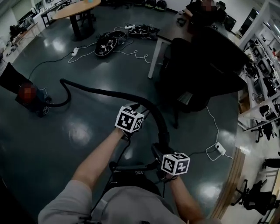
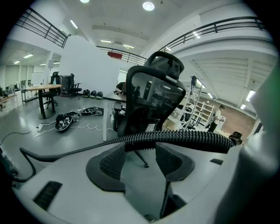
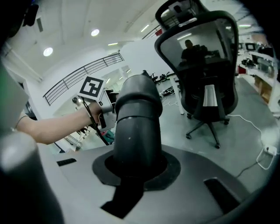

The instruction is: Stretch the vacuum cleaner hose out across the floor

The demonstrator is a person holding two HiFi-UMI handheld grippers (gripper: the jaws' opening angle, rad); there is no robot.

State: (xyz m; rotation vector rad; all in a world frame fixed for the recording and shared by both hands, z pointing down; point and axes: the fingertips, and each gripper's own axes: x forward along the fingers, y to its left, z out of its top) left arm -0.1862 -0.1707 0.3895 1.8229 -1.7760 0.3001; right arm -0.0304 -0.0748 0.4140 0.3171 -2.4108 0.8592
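The black ribbed hose (image 1: 109,93) runs from the vacuum cleaner (image 1: 33,99) at the left, loops over the floor and arches up to my grippers. My left gripper (image 1: 135,107) reaches it at the top of the arch. In the left gripper view the hose (image 2: 183,137) lies crosswise over the tips of the pads (image 2: 111,164); the left gripper (image 2: 146,151) stands open, not pressing on it. My right gripper (image 1: 164,149) is shut on the hose's smooth grey end tube (image 3: 138,116), which fills the right gripper (image 3: 135,162) jaws.
A black office chair (image 1: 205,65) stands close on the right, beside a white table leg (image 1: 154,59). A white power strip (image 1: 220,149) and its cable lie on the floor at the right. Farther off are black gear with cables (image 1: 107,43) and a round wooden table (image 1: 76,8).
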